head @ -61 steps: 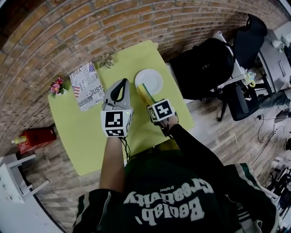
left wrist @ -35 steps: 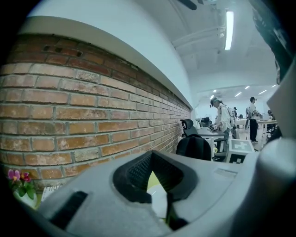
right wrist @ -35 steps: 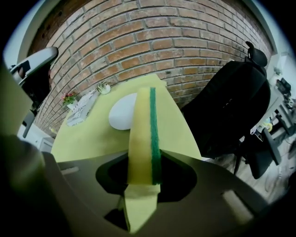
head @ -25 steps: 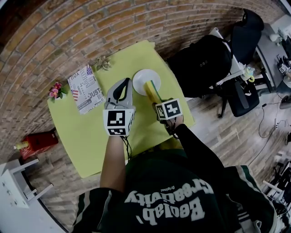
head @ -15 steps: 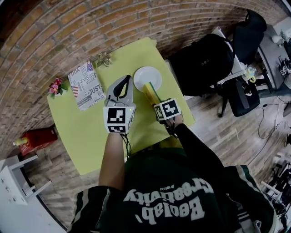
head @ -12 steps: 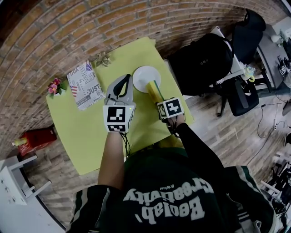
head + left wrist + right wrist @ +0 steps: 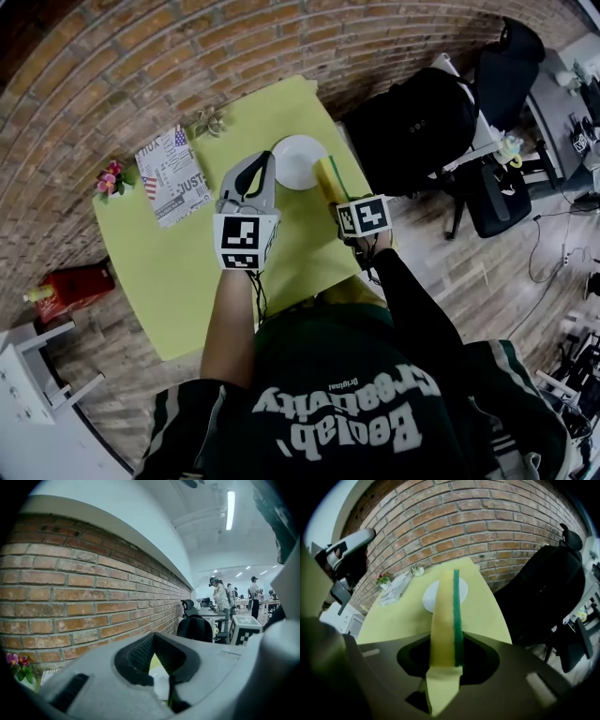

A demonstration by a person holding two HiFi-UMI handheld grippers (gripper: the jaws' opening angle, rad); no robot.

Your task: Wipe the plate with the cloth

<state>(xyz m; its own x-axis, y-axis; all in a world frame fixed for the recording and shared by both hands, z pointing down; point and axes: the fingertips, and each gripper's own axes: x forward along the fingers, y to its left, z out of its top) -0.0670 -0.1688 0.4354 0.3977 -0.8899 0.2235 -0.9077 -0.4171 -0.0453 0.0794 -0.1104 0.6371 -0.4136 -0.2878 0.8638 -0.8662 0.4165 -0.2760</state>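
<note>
A white plate (image 7: 298, 161) lies near the far right of the yellow-green table (image 7: 169, 272). My right gripper (image 7: 336, 199) is shut on the cloth (image 7: 328, 178), a yellow pad with a green edge. The cloth sticks out forward and hangs over the plate's right rim. In the right gripper view the cloth (image 7: 445, 616) runs up from the gripper (image 7: 447, 641) and covers the middle of the plate (image 7: 429, 597). My left gripper (image 7: 264, 157) is shut with nothing in it, its tip beside the plate's left rim. In the left gripper view part of the plate (image 7: 161, 686) shows through the gripper (image 7: 157, 641).
A newsprint-patterned packet (image 7: 172, 173), pink flowers (image 7: 107, 178) and a small plant (image 7: 204, 122) sit along the table's far side by the brick wall. A black bag on a chair (image 7: 412, 122) stands right of the table. A red object (image 7: 70, 281) lies on the floor at left.
My right gripper has carried the cloth to the right, from over the plate's middle to its right rim. The left gripper's tip has come nearer the plate's left rim.
</note>
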